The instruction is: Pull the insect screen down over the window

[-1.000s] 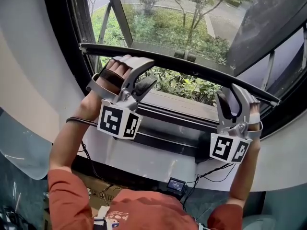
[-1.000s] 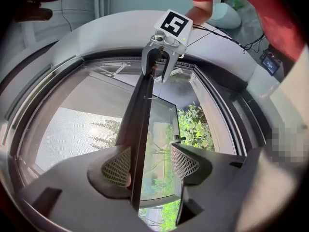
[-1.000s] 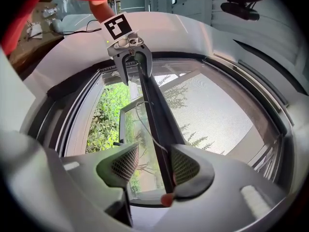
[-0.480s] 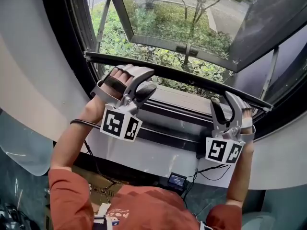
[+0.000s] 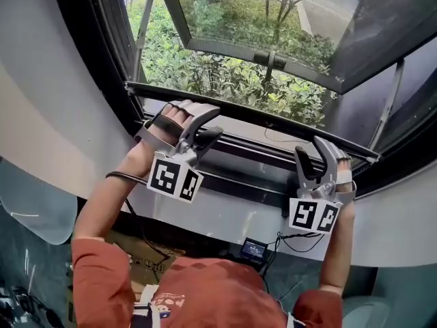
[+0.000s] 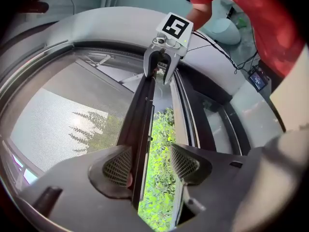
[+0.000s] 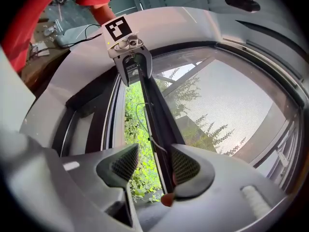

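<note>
Here, in the head view, the insect screen's bottom bar (image 5: 252,118) sits just above the window sill (image 5: 235,154). Our left hand-held gripper (image 5: 208,123) and right hand-held gripper (image 5: 313,152) are hooked over it. In the left gripper view, our jaws stand apart, with the bar against one pad. In the right gripper view, the jaws are likewise apart, the bar touches one pad, and the mesh (image 7: 231,105) lies beside it.

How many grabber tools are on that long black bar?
2. The left gripper straddles the screen bar near its left end; the right gripper straddles it near its right end.
</note>
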